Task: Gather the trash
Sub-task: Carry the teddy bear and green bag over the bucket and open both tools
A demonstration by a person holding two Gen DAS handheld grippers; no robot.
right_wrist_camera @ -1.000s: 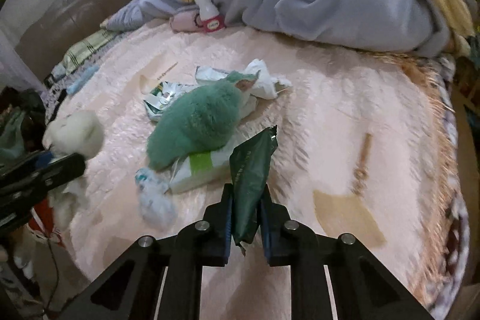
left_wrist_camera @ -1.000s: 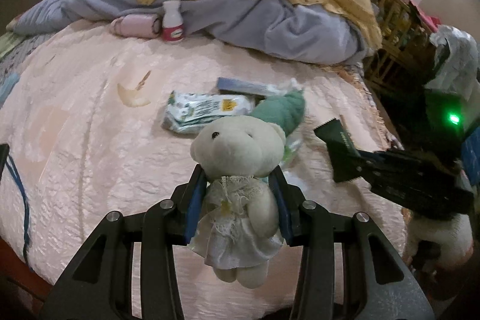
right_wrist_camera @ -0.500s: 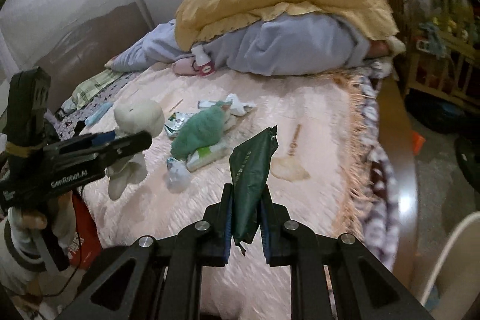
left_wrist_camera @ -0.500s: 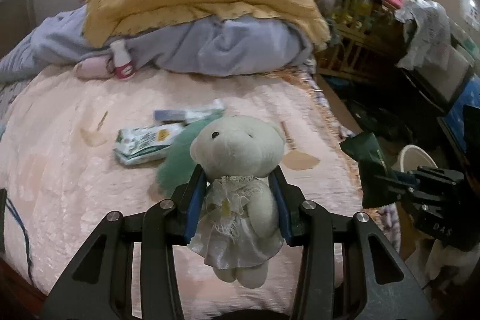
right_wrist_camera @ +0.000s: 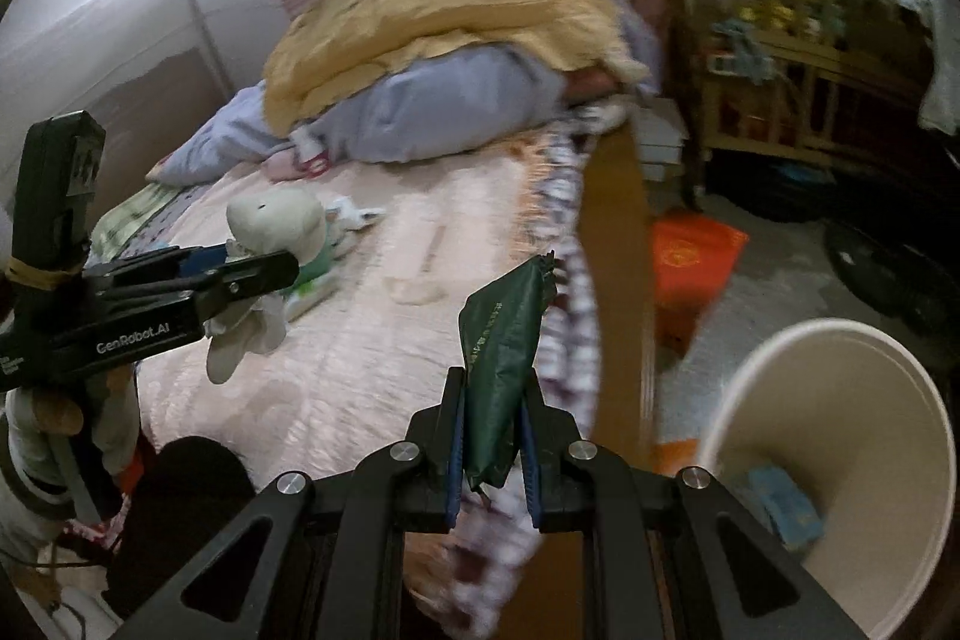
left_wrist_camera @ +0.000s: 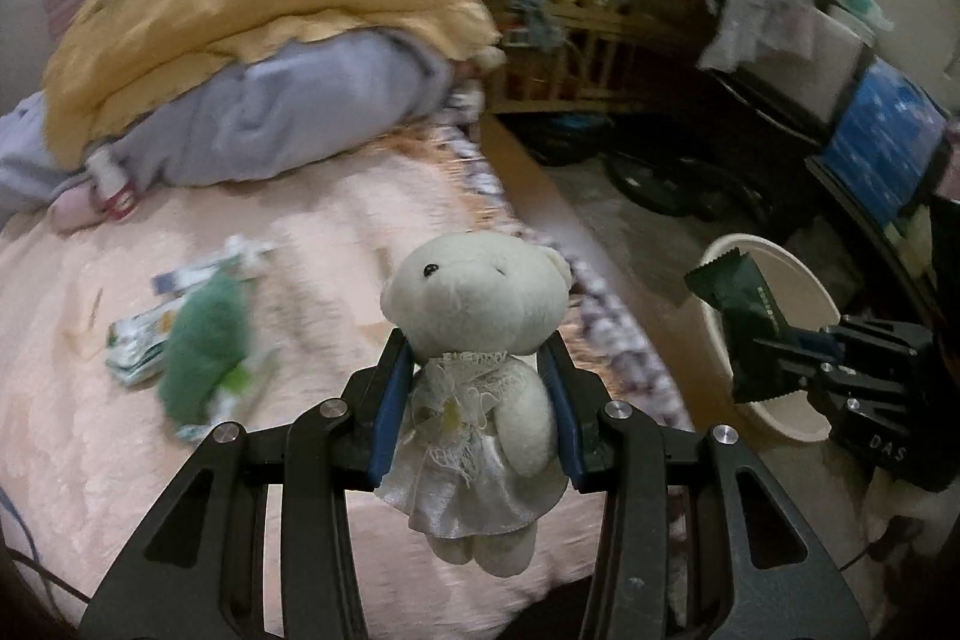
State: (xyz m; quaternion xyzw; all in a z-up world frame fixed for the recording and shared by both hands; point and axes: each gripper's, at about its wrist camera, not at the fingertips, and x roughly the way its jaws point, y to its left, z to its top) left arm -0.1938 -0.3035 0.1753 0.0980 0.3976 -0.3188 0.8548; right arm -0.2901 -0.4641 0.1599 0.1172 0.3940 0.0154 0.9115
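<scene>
My left gripper (left_wrist_camera: 477, 382) is shut on a white teddy bear (left_wrist_camera: 477, 340) in a lace dress, held above the pink bedspread (left_wrist_camera: 180, 460). Seen from the right wrist, that bear (right_wrist_camera: 276, 226) hangs at the left in the left gripper (right_wrist_camera: 264, 274). My right gripper (right_wrist_camera: 492, 424) is shut on a dark green snack wrapper (right_wrist_camera: 504, 340), near the bed's fringed edge. The same wrapper (left_wrist_camera: 747, 322) shows in the left wrist view, in front of a cream waste bin (left_wrist_camera: 774, 256). That bin (right_wrist_camera: 840, 400) stands on the floor at lower right with blue trash inside.
A green plush toy (left_wrist_camera: 204, 340) lies on white-green packets (left_wrist_camera: 135, 346) on the bed. Yellow and lilac blankets (left_wrist_camera: 258, 40) pile up at the head. A wooden crib (left_wrist_camera: 576, 28) and an orange bag (right_wrist_camera: 696, 250) stand beside the bed. A person's gloved hand (right_wrist_camera: 48, 436) holds the left tool.
Both grippers have swung to the right, away from the bed's middle toward its edge, each still holding its load. The floor and the cream bin have come into view.
</scene>
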